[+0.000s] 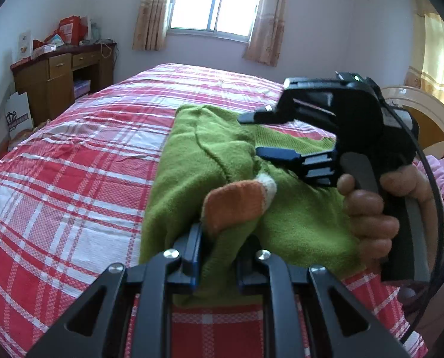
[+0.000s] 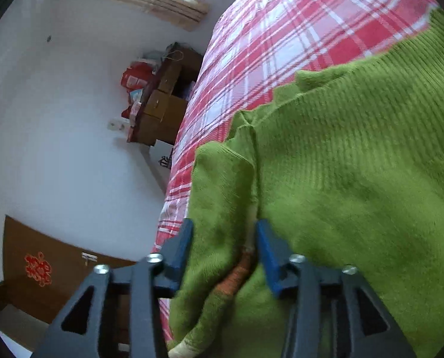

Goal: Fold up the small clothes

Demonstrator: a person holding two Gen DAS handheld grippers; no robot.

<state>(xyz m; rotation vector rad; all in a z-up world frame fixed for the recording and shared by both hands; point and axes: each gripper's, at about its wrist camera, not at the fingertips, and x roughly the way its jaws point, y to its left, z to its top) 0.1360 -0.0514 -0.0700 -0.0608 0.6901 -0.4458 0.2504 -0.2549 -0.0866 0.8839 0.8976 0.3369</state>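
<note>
on the plaid bed (image 1: pixel 72 161), left tongs (image 1: pixel 222 247) and right tongs (image 2: pixel 225 244) each pinch the green sweater (image 1: pixel 192 164)

One green sweater (image 1: pixel 192 161) lies on one plaid bed (image 1: pixel 72 161), and two grippers are at it, the left (image 1: pixel 223 249) and the right (image 1: pixel 269 132). Against the wall stands one desk (image 1: pixel 58 80) with two drawers in a row, and there is one window (image 1: pixel 217 0) flanked by two curtains.
</note>
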